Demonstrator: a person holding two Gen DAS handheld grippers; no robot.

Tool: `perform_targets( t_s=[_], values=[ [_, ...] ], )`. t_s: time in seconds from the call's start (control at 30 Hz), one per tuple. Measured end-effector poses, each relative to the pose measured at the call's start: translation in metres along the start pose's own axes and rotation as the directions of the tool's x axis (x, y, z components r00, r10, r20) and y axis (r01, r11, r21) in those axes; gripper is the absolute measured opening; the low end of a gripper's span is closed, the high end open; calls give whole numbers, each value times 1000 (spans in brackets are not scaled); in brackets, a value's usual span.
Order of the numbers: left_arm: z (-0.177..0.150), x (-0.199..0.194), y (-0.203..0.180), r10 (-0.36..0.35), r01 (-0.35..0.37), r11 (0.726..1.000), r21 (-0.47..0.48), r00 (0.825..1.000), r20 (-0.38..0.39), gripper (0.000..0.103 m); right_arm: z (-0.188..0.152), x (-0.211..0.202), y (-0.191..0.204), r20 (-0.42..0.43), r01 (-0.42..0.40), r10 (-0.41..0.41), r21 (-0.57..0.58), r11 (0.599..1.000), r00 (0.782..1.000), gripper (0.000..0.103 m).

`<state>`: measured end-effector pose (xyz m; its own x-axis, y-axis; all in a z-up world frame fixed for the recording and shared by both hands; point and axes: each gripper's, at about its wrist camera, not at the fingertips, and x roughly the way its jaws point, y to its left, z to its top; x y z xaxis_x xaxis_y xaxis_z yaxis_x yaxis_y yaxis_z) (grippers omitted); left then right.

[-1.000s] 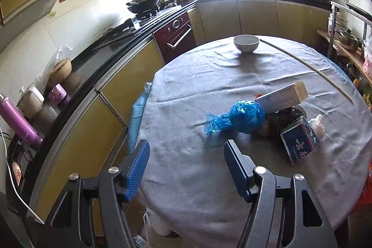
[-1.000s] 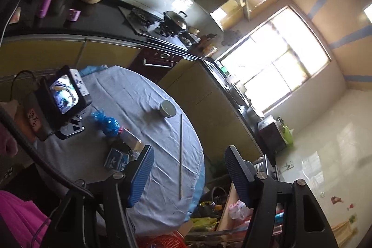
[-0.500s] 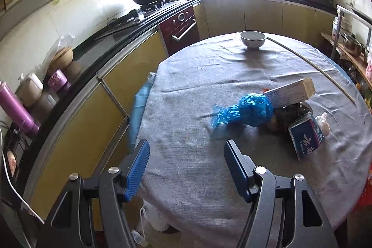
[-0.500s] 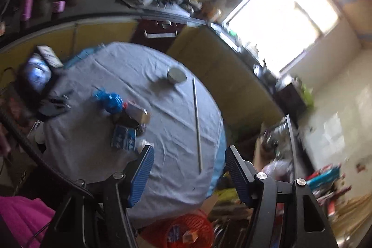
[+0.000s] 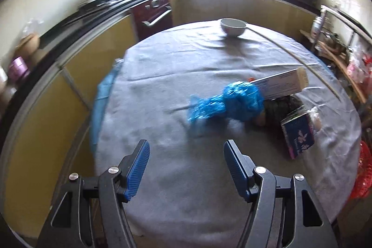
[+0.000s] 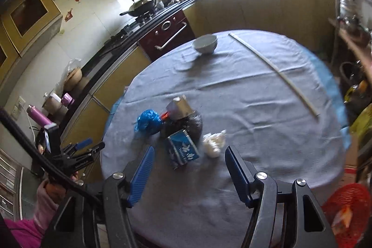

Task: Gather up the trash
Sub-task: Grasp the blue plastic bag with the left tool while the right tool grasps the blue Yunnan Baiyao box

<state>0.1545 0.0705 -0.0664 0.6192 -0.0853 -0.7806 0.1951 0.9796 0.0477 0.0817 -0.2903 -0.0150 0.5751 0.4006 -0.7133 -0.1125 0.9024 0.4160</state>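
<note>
A home kitchen: a wok [image 6: 142,4] on the stove at upper left, a dark-red oven [image 6: 171,33], yellow cabinets [image 5: 93,57], a round cloth-covered worktop [image 6: 244,108].

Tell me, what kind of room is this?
Most likely a home kitchen: a wok on a stove, yellow cabinets under a dark counter, and a cloth-covered round table with a bowl.

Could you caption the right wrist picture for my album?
Open right gripper hovers over a table with a blue carton, blue bag and crumpled tissue.
</note>
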Motion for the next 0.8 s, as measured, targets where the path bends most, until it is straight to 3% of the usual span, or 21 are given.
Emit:
perform_targets(
  t_s=[0.27,0.43,0.6,0.73,0.8],
  values=[
    [57,53,11,-175,176,984,29,984,-31,67,0,85,18,-65,-76,73,-43,996,995,67],
    [82,86,-7,-323,329,943,60,943,-84,69,6,122,16,-100,-110,106,-40,993,989,67],
    [92,116,-20,-421,423,906,-14,898,-129,69,11,150,16,-113,-97,88,-74,993,990,67],
    [84,129,-31,-457,462,887,-12,873,-170,68,8,166,15,-158,-117,103,-81,990,982,67],
    [75,130,-32,-461,468,884,-7,868,-184,62,2,170,17,-178,-106,86,-106,989,980,67]
  ],
)
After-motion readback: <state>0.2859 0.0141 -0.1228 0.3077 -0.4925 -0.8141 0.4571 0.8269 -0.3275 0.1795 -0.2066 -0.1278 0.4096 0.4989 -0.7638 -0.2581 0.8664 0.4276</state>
